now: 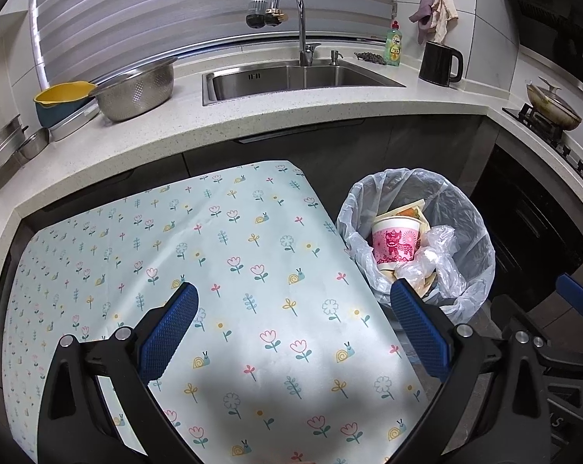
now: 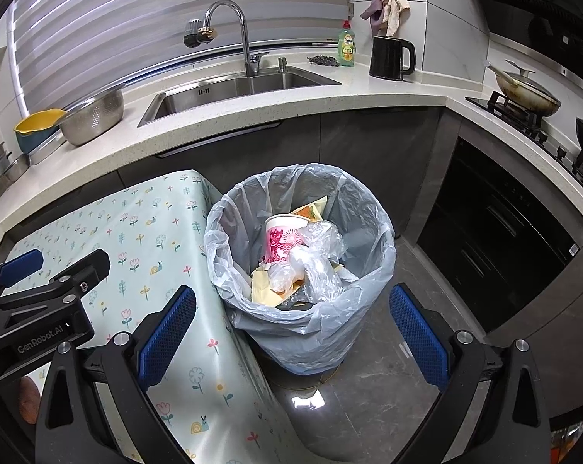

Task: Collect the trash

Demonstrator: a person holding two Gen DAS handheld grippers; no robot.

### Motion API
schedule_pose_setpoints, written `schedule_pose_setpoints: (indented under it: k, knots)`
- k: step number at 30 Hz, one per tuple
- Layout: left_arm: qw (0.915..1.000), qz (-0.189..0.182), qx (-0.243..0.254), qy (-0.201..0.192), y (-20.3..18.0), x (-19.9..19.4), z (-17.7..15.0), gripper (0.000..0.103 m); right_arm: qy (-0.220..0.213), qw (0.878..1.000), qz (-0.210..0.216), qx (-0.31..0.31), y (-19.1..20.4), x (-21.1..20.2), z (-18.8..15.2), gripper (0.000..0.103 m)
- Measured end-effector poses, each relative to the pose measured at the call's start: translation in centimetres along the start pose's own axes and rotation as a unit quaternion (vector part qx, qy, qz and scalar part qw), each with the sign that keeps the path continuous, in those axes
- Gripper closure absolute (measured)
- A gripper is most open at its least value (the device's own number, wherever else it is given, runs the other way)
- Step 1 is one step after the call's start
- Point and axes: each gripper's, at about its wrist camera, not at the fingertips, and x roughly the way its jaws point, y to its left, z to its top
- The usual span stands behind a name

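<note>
Trash bin [image 2: 303, 270] sits below both wide-spread, empty tools

A small table covered in a pale mint cloth printed with tulips, flowers and snails [image 1: 252, 270] stands just in front of the speckled white stone kitchen counter [image 2: 330, 104], and its cloth top is bare. Just beside the table's right edge, a round bin lined with a translucent grey plastic bag [image 2: 314, 332] stands on the grey marbled tile floor [image 2: 388, 398]. A bright patch of light reflects off the floor at the bin's base.
</note>
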Motion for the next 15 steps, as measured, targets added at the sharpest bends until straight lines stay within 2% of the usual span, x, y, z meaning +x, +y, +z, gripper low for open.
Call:
schedule_pose_setpoints:
  k: [15]
  knots:
    - [0.9998,0.015,-0.004,0.015,0.26,0.41,-0.37,0.008,0.003,1.000,0.000,-0.007,-0.31,0.15,-0.41,0.006]
